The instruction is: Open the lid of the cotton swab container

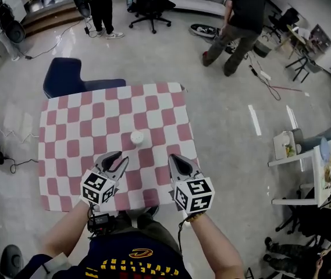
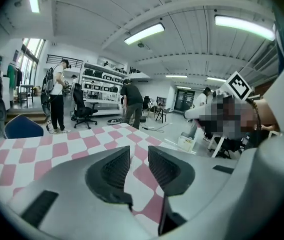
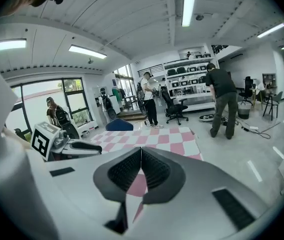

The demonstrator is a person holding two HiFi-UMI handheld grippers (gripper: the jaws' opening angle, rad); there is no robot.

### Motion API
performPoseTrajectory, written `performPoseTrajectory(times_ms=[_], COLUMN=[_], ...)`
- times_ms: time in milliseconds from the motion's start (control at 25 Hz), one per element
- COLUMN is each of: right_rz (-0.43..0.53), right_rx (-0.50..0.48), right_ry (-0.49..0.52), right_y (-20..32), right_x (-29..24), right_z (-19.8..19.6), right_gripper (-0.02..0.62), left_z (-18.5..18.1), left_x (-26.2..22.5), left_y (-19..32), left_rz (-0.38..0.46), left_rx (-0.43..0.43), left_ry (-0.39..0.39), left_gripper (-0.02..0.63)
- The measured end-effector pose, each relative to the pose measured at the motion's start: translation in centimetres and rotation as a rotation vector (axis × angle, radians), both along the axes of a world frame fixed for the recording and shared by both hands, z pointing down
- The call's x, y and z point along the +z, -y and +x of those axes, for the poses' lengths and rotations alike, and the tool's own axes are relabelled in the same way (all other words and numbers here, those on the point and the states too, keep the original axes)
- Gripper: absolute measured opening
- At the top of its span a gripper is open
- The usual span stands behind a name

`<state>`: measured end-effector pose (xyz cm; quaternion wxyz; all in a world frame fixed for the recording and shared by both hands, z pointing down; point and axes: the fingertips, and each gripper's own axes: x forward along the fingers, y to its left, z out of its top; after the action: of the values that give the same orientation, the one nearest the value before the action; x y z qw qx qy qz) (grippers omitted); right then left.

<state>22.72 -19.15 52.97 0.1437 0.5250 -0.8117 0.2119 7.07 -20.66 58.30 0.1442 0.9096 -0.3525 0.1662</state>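
A small round white cotton swab container stands near the middle of the worktop, which is draped in a pink-and-white checked cloth. The left tongs and the right tongs hang over the near part of the cloth, pointing away from the person, with the container ahead between them and clear of both; the left tips look slightly parted with nothing in them, the right tips together. A dark blue chair sits at the far left corner, and two people stand on the floor beyond.
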Motion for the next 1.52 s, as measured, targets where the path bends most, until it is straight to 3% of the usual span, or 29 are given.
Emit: performPoseTrajectory(times_ms=[360,800,1000,1200,1520], right_rz=[-0.021,-0.069,-0.060,-0.060,-0.068], right_rx=[-0.044,-0.025,0.034,0.092,0.117], right_ry=[-0.021,-0.017,-0.017,0.000,0.012], right_y=[3.4,1.8,0.6,-0.4,-1.3], right_x=[1.5,3.3,2.5,2.1,2.6], right_z=[-2.8,-2.1,0.4,2.2,2.5], right_gripper=[0.011,0.011,0.011,0.011,0.011], left_z=[1.5,4.3,4.7,4.7,4.9], left_x=[7.6,12.2,14.0,14.0,13.5], left_y=[4.3,8.3,8.7,9.2,8.6], left_rz=[-0.112,-0.121,-0.164,-0.133,-0.126], left_rx=[-0.023,-0.061,-0.080,-0.111,-0.030], left_ry=[0.075,0.172,0.218,0.242,0.222], left_gripper=[0.253,0.258,0.258,0.258,0.249])
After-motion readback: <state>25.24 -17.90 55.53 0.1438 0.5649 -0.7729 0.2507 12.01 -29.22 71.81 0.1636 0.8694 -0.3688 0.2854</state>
